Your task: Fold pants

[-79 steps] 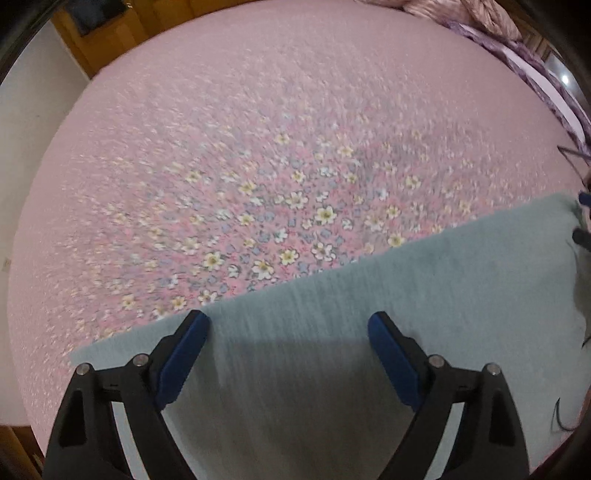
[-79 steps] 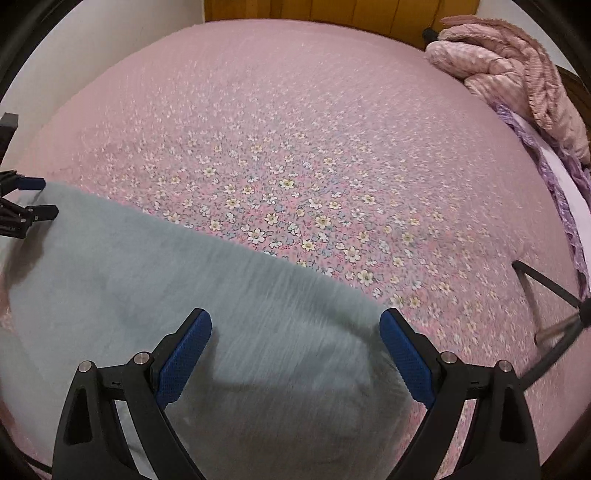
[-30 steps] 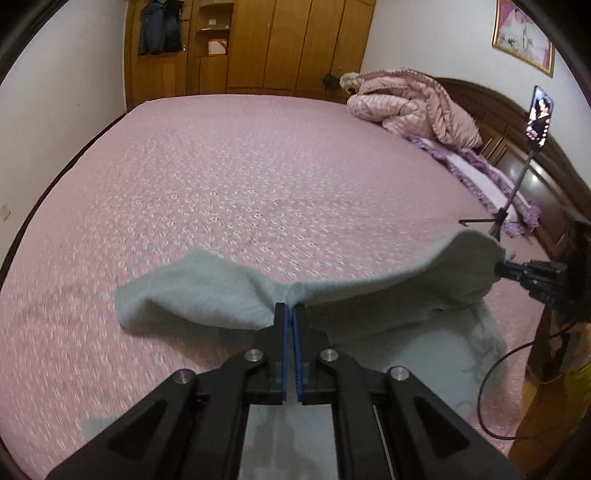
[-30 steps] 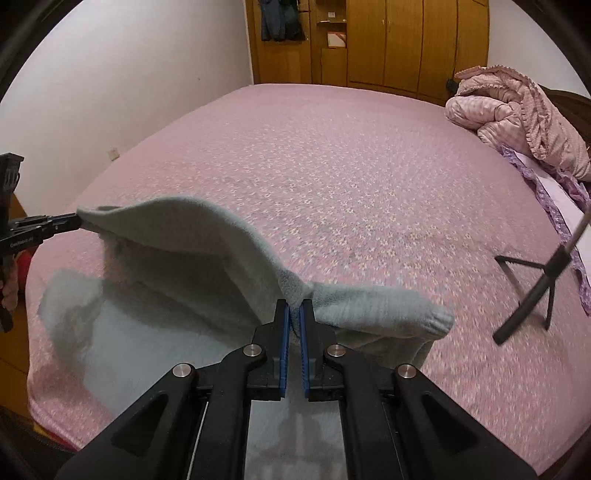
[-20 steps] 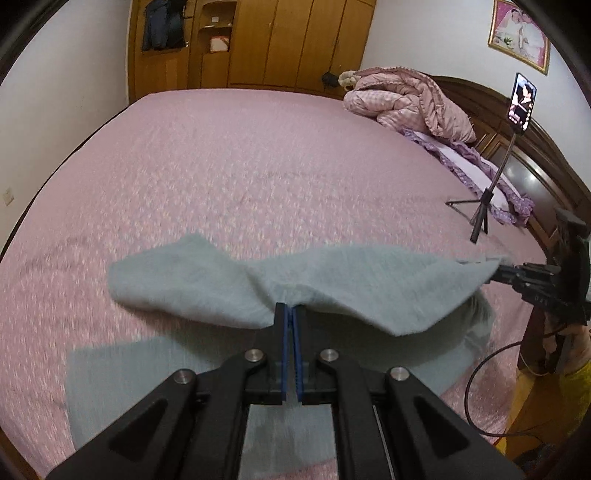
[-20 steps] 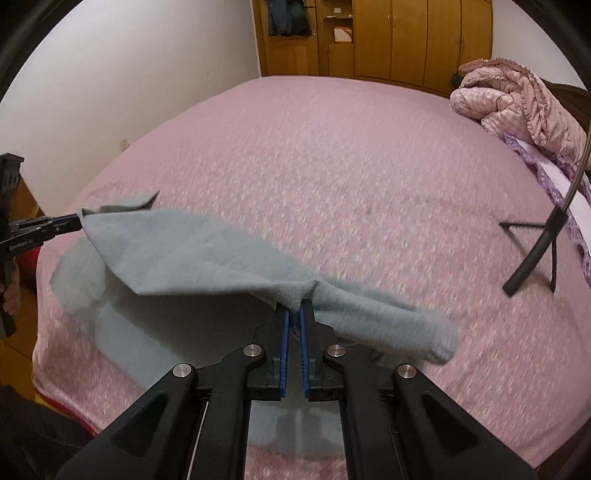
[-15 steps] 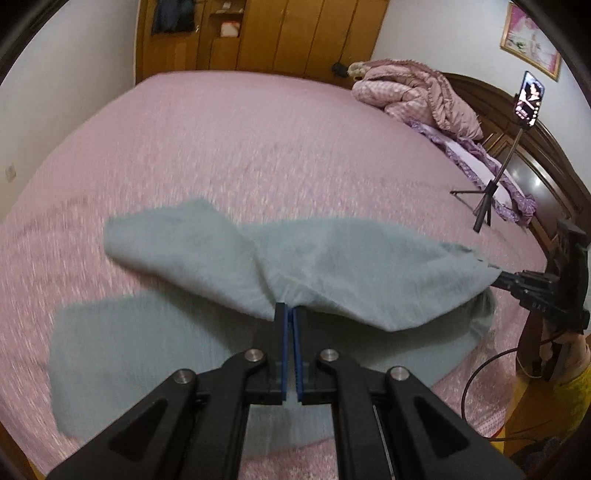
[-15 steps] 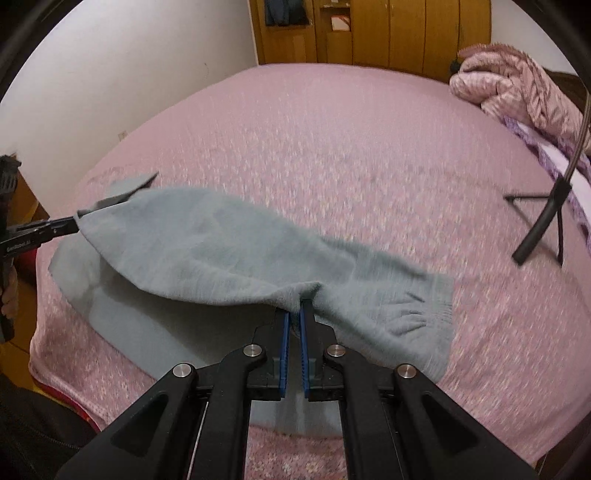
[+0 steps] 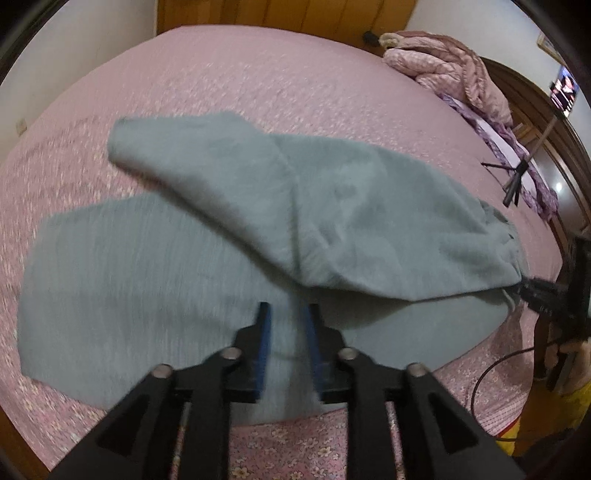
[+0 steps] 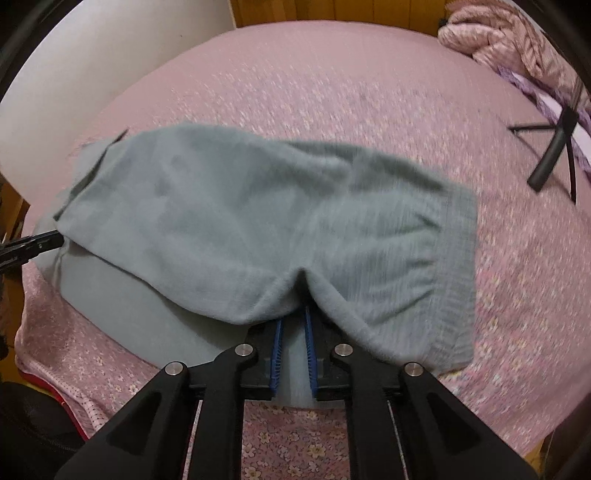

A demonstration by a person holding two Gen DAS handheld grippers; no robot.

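Grey-green pants lie on the pink flowered bed, one half folded over the other. In the left wrist view my left gripper is open, its blue pads a little apart, just behind the folded edge and holding nothing. In the right wrist view the pants drape over the tips of my right gripper, whose pads stand slightly apart. The right gripper also shows at the right edge of the left wrist view, at the waistband end.
A pink quilt is heaped at the bed's far right. A phone tripod stands on the bed to the right. A wooden wardrobe is beyond the bed. A cable hangs by the bed's right edge.
Both grippers carried the top half of the pants forward and down over the lower half. Both have now parted their pads; the left has let go of the cloth.
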